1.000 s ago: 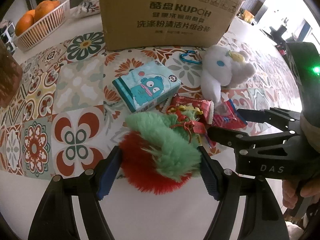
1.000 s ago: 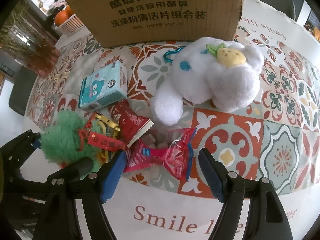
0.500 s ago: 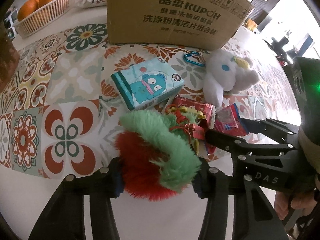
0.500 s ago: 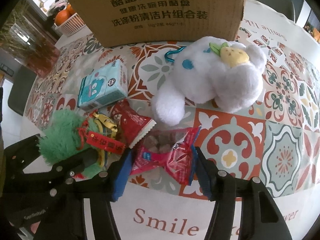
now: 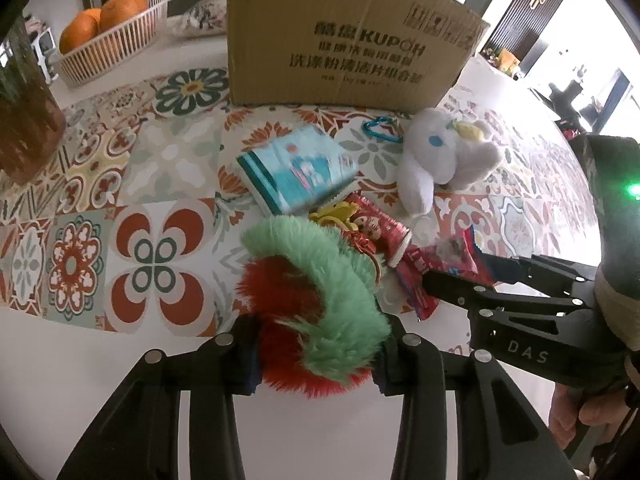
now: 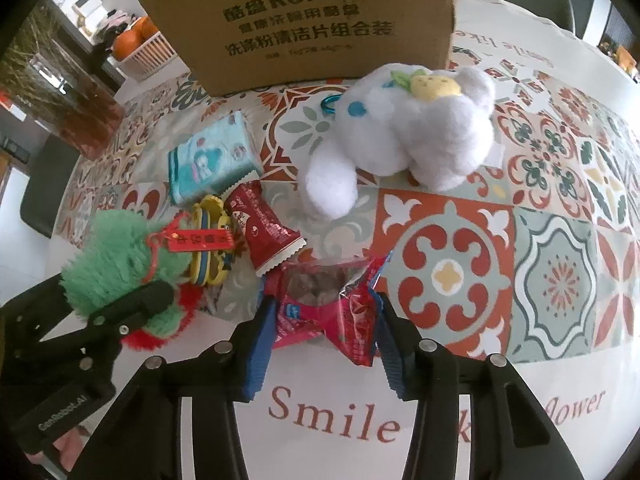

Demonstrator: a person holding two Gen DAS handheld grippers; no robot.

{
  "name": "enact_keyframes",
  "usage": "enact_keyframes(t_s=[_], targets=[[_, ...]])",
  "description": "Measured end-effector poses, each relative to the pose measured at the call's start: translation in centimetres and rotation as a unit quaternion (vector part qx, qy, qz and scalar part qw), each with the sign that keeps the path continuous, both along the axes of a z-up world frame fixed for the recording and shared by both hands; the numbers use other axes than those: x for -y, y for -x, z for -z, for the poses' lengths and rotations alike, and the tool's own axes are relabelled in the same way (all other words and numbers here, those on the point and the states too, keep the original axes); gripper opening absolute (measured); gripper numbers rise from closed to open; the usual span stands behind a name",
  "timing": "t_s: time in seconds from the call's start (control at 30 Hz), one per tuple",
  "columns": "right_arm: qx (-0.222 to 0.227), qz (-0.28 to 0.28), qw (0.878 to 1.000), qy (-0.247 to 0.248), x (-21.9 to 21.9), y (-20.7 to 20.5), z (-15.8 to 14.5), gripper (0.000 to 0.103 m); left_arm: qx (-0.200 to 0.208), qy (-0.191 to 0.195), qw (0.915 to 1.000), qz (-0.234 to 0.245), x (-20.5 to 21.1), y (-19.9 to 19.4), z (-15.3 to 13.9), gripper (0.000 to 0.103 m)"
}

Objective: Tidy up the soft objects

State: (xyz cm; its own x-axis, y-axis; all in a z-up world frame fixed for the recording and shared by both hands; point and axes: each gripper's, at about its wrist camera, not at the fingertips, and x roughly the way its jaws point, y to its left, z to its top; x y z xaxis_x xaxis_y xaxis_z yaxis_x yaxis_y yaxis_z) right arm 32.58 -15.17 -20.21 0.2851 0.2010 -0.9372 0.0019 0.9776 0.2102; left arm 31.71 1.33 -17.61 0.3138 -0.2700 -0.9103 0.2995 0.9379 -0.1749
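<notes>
A fluffy red and green plush [image 5: 312, 280] lies near the table's front edge. My left gripper [image 5: 316, 354] is closing on it, and both pads press into its fur. To its right lies a red see-through snack bag [image 6: 320, 300]. My right gripper [image 6: 323, 320] is closing on that bag, with its blue pads against the two crumpled sides. In the left wrist view the right gripper [image 5: 468, 270] reaches in from the right. A white plush rabbit [image 6: 400, 132] lies further back, in front of an open cardboard box [image 6: 304, 20].
A teal tissue pack [image 5: 300, 172], a dark red snack packet [image 6: 264, 232] and a yellow keychain [image 6: 208, 248] with a red tag sit between the plushes. A blue carabiner [image 5: 380, 128] lies by the box. A basket of oranges [image 5: 104, 40] and a brown vase [image 5: 24, 120] stand at the far left.
Both pairs of jaws have narrowed from wide open. The left pads now squeeze the red and green plush, and the right pads now touch the snack bag. The left view has shifted slightly.
</notes>
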Motion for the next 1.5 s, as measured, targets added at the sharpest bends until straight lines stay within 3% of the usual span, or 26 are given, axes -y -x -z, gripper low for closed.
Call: enact_keyframes(t_s=[0.8,1.5], targets=[[0.085,0.015,0.996,0.000,0.9,2.1,-7.2,0.048,0.078,0.019,0.9967,-0.012,0.3,1.7,-5.9,0.040],[0.195,0.042,0.980,-0.002,2.3,1.0,-14.7,0.048,0.176,0.038,0.9836,-0.002,1.7,-0.3,-12.7,0.040]])
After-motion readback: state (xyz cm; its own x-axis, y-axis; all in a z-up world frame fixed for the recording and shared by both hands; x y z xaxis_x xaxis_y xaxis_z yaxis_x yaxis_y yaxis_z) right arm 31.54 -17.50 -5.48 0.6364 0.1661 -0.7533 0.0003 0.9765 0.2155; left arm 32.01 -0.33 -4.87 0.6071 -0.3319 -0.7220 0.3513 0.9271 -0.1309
